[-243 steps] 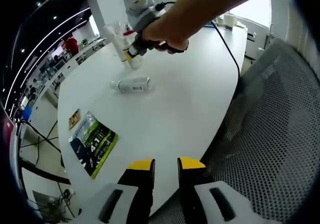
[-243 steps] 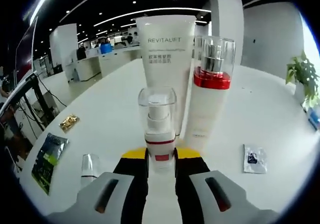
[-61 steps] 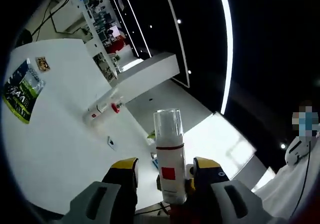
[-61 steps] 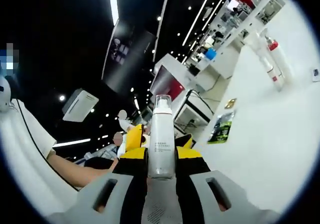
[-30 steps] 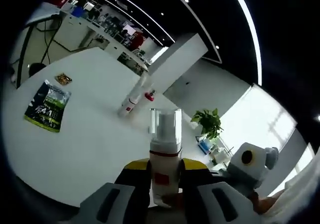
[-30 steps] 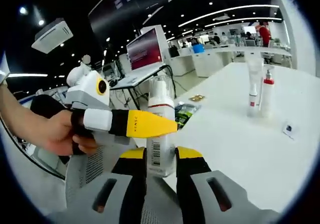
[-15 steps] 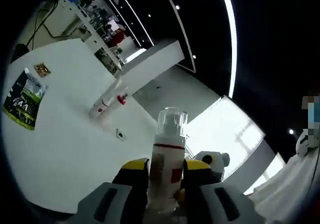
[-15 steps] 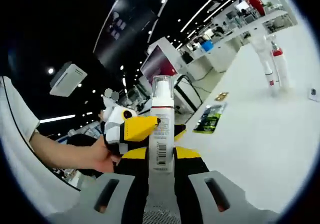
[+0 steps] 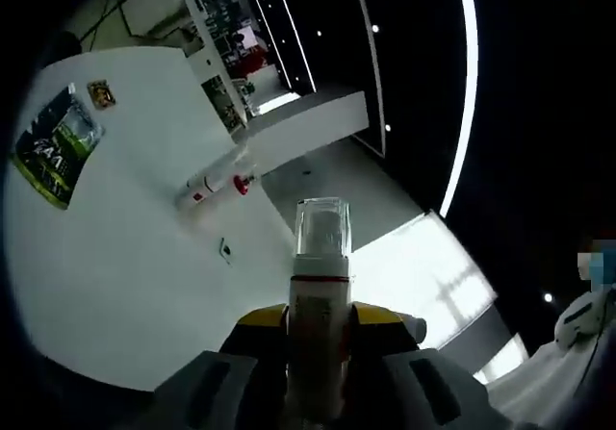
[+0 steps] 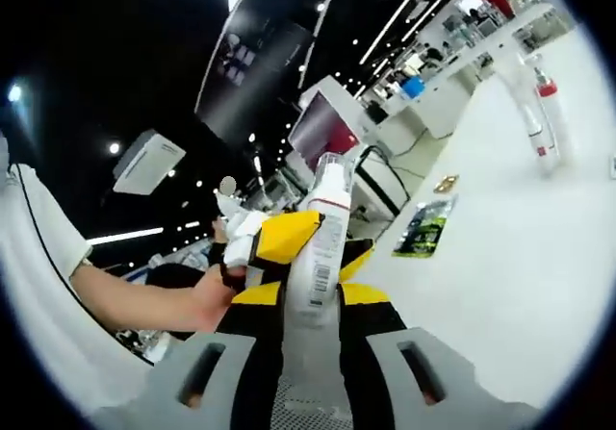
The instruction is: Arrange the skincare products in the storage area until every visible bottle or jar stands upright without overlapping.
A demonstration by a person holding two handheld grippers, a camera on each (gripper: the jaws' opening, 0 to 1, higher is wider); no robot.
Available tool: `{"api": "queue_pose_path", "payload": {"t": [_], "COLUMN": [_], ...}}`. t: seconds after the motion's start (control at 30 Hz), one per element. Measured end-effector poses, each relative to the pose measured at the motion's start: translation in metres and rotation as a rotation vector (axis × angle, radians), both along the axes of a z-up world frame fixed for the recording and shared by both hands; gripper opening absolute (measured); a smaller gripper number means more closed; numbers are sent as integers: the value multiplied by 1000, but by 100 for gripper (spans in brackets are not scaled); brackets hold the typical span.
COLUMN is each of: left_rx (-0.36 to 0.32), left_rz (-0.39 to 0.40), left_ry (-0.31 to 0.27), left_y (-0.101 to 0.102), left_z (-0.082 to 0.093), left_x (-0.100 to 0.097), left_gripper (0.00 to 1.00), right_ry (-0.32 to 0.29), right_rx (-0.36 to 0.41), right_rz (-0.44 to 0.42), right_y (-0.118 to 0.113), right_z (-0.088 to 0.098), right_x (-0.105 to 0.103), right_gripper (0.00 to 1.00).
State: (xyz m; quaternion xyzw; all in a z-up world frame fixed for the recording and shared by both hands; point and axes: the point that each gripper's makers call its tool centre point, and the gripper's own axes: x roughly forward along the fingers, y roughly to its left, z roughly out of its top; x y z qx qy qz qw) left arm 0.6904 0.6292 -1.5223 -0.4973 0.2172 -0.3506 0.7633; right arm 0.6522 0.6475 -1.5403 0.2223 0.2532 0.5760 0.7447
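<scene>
A white pump bottle point(image 9: 320, 286) with a clear cap is held up in the air, away from the table. My left gripper point(image 9: 320, 316) is shut on its lower body. In the right gripper view the same bottle point(image 10: 325, 220) leans to the right between the jaws of my right gripper point(image 10: 310, 295), which is shut on its base. The left gripper point(image 10: 306, 240) clamps it higher up, with a person's hand point(image 10: 207, 295) behind. A white tube and a red-collared bottle point(image 9: 217, 186) stand upright together far off on the white table point(image 9: 115, 257).
A green sachet point(image 9: 53, 148), a small gold packet point(image 9: 99, 93) and a small dark-printed packet point(image 9: 224, 250) lie on the table. The right gripper view has the sachet point(image 10: 423, 226) and the upright pair point(image 10: 541, 113) at the right. Office desks and screens lie beyond.
Both views have swung with the hands. In the right gripper view the bottle now leans to the right instead of standing straight. Both grippers stay on it.
</scene>
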Motion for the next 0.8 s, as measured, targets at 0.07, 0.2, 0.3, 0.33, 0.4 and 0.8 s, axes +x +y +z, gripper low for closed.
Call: {"api": "queue_pose_path", "payload": {"t": [0.07,0.2,0.3,0.33,0.4,0.8], "left_rx": [45,99,114,116,56,-24], "left_rz": [36,21,1,3,-13,-58], "left_ry": [-9,-20,-37,-42,-35,-36], "left_y": [1,-4,-11,-11,-10,-3], "left_z": [-3,-8,-7,-7,-1,3], "left_x": [2,3,-1,-2,-4,-5], "left_gripper": [24,24,24,24,24,23], "right_ry": [-74,-126,-98,-101,-89,81], "right_rx": [-78,-134,-109,-120,-91,29], "right_rz": [-12,-25,2,-15,2,72], "right_y": [1,7,9,7,5,2], "right_z": [-7,-12,-9,-10,-6,1], "right_x": [0,-2,-7,-4,-6,-12], "right_gripper": [25,26,24,24,23,21]}}
